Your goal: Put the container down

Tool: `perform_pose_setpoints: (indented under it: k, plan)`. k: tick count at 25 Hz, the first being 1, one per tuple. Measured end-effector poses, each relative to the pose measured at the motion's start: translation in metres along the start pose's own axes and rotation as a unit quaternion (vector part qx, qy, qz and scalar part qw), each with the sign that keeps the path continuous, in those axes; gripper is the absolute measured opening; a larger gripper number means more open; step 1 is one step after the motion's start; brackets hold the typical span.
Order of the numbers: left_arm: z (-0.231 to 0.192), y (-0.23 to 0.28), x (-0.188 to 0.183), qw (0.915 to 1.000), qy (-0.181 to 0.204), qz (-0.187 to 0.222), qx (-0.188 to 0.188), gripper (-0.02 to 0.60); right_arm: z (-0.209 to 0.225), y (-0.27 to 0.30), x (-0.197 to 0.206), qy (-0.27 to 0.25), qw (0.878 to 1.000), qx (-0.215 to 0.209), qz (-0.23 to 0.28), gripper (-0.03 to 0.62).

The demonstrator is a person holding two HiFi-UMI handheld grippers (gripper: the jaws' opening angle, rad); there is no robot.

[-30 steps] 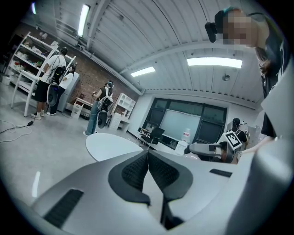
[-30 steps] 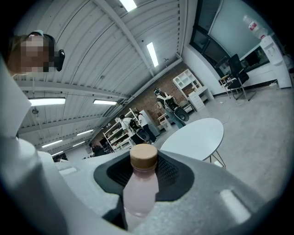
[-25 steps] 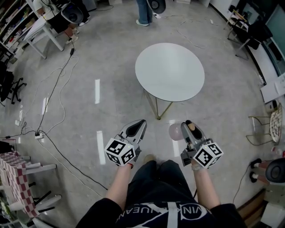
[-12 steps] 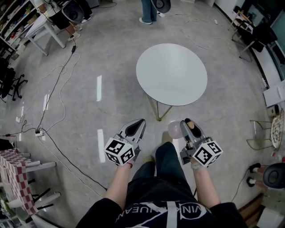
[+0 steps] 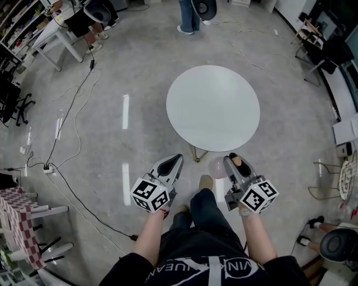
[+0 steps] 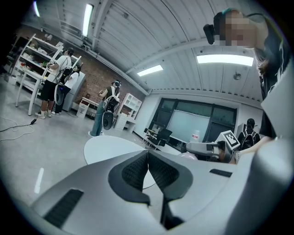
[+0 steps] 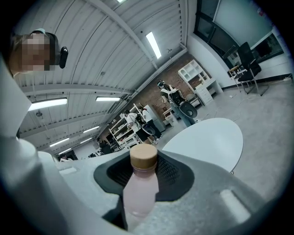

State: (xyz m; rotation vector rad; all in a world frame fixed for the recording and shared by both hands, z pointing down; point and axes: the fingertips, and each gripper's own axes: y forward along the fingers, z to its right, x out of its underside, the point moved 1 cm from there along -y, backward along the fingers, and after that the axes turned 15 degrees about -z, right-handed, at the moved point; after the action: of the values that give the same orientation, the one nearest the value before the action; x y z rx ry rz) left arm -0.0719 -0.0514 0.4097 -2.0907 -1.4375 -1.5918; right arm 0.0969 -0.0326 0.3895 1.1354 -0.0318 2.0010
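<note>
Grey concrete floor [image 5: 112, 78], open, with white tape marks and black cables [image 5: 71, 114] trailing across its left part. Round white table [image 5: 213, 106] on thin gold legs, standing ahead of the person, top bare. White desk [image 5: 53, 38] at the far left corner, with people beside it; a further person [image 5: 189, 15] stands beyond the table. Person wearing the camera, seen from above: dark trousers [image 5: 204, 223], bare forearms, one shoe forward just short of the table's near edge. Left gripper [image 5: 177, 159], grey with a marker cube at the wrist end, held out over the floor to the left of the table's near edge; in its own view [image 6: 148, 155] the two ribbed black pads meet at their tips, clenched, with nothing between them. Right gripper [image 5: 232, 160], same make, held level with the left one and well apart from it, just before the table's near rim; its pads are clamped on a bottle [image 7: 139, 188]. Bottle: pale pink, frosted body, gripped at the neck, carried in the air above the floor and not on the table; in the head view its body [image 5: 217, 166] shows at the left of the jaws. Cap [image 7: 144, 157]: tan, round, at the jaws' far end.
</note>
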Motion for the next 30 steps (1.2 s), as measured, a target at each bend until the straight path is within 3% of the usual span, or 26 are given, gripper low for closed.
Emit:
perform_pose_setpoints:
  k: [16, 30]
  plan:
    - [-0.010, 0.081, -0.031, 0.9997, -0.002, -0.024, -0.006, 0.014, 0.073, 0.034, -0.042, -0.009, 0.998, -0.025, -0.049, 0.126]
    - [-0.010, 0.125, -0.030, 0.9989, -0.008, -0.040, -0.025, 0.014, 0.116, 0.049, -0.056, -0.012, 0.996, -0.039, -0.073, 0.127]
